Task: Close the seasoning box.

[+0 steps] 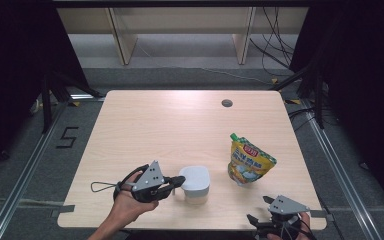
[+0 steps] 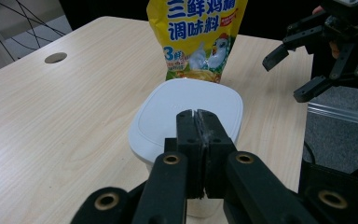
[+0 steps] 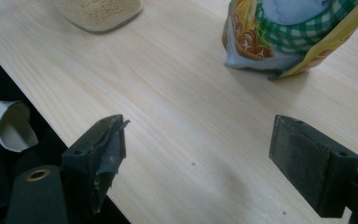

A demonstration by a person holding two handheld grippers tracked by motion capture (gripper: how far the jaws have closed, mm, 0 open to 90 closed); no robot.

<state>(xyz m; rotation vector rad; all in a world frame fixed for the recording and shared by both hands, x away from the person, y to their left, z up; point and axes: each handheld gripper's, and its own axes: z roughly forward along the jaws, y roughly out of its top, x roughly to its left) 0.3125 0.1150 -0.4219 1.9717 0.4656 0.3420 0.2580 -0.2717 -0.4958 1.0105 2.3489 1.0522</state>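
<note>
Jaws of left gripper (image 2: pixel 198 122) closed, just over container lid (image 2: pixel 168 112).

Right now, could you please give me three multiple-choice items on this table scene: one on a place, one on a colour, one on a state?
1. Where does the seasoning pouch stand relative to the container in the high view?
A. right of it
B. left of it
C. on top of it

2. What colour is the container's lid?
A. red
B. white
C. black

3. How are the left gripper fingers?
A. wide open
B. shut around the pouch
C. shut, empty

Answers: 1 A, the pouch stands toward the table's right edge; 2 B, the lid shows plain white; 3 C, the fingers meet with nothing between.
</note>
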